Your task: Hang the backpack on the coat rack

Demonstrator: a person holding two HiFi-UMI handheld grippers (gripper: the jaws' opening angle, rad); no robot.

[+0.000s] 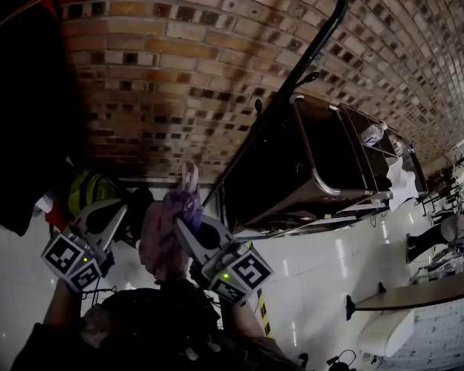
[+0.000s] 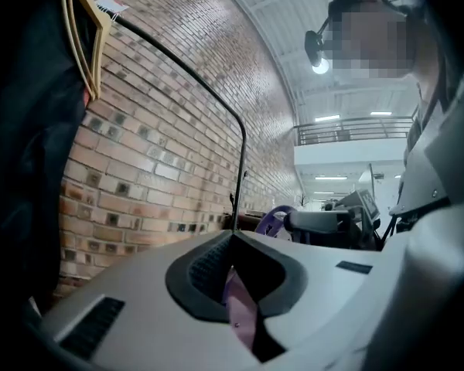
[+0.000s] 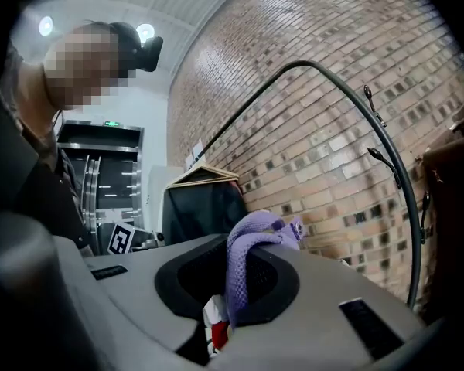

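A purple backpack (image 1: pixel 166 234) hangs between my two grippers, low in the head view, in front of a brick wall. My left gripper (image 1: pixel 131 211) is shut on a smooth pink-purple strap (image 2: pixel 241 311), pinched between its dark pads. My right gripper (image 1: pixel 184 224) is shut on a knitted purple strap (image 3: pixel 243 265) that loops up out of its jaws (image 3: pixel 232 284). The coat rack's black curved pole (image 1: pixel 313 49) rises up and to the right of the backpack. It also shows as a thin arch (image 2: pixel 240 141) ahead of the left gripper (image 2: pixel 232 273) and as a hooked arch (image 3: pixel 383 149) on the right.
A dark garment on a wooden hanger (image 2: pixel 85 41) hangs at the left (image 1: pixel 23 107), close to the left gripper. A dark shelf unit (image 1: pixel 325 157) stands behind the rack. A yellow-green item (image 1: pixel 89 188) sits by the wall. A table edge (image 1: pixel 421 288) is at the right.
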